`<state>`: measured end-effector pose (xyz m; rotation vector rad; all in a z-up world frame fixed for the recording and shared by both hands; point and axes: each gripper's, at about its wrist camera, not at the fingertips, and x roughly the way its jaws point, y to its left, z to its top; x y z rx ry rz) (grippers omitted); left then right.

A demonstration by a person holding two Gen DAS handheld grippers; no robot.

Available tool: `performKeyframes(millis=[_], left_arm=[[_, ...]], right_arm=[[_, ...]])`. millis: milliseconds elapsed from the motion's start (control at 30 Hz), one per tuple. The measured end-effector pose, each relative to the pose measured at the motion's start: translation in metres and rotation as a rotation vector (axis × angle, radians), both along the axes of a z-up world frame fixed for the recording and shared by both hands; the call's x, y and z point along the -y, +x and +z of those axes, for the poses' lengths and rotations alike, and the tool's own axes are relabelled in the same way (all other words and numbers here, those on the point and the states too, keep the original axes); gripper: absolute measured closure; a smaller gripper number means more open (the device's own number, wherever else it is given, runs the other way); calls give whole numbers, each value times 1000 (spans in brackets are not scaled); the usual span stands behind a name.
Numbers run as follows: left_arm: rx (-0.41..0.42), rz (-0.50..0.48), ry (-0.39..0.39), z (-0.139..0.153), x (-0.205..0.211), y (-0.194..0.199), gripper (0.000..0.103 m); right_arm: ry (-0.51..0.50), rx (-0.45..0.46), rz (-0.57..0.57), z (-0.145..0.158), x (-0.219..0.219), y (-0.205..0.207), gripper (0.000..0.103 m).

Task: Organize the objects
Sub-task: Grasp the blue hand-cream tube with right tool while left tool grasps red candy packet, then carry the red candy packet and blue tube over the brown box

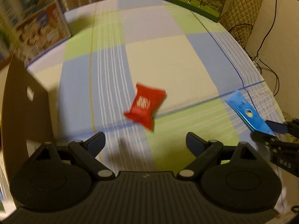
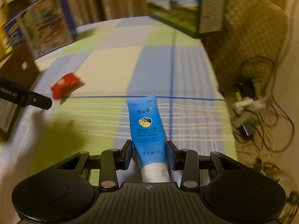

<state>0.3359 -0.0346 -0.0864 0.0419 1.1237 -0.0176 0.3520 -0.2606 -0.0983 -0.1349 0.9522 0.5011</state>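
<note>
A red snack packet (image 1: 145, 105) shows blurred just ahead of my left gripper (image 1: 145, 141), which is open with nothing between its fingers. I cannot tell whether the packet rests on the checked cloth (image 1: 158, 59) or hangs above it. In the right wrist view the same packet (image 2: 64, 85) sits near one left finger (image 2: 40, 101). My right gripper (image 2: 149, 153) is shut on a blue hand cream tube (image 2: 146, 128), white cap toward the camera. From the left wrist view, the tube (image 1: 246, 112) juts out of the right gripper (image 1: 276, 130) at the far right.
A brown cardboard box (image 1: 24, 102) stands at the left edge. A colourful printed box (image 1: 37, 24) and a green cow-picture carton (image 1: 188, 0) stand at the back. Beyond the right edge are a quilted chair (image 2: 252, 37) and a power strip with cables (image 2: 248, 102).
</note>
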Motion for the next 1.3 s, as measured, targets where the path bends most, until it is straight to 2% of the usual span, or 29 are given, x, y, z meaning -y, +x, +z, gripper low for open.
performKeyframes(millis=[100,200,300,467,533,633,800,967,1300], left_arm=[[12,-40,35,-4,2,18,15],[-3,-66,37,-13,2,34,27],[-23,-75,40,-23,1,45,31],[-37,-78,23,-33,1,51,60],[-26,-76,24,-33,2,51,62],[-19,-77,12,-31,4,47,77],[-55,-49,2,-32,10,29,78],[-88,-39,-32,-33,21,-3,78],[-136,44,-27,-30,7,-85,78]], right_arm=[[10,-8,-13,2,1,4,67],[20,-13,-20,1,4,5,67],[25,-17,-23,-1,5,5,67],[4,2,-19,-2,2,4,67],[-13,10,-7,-3,-1,5,67],[-33,21,1,-3,-5,5,67],[-69,45,31,-6,-11,1,67],[-64,39,78,-6,-15,-9,67],[-18,-8,275,-4,-34,-62,67]])
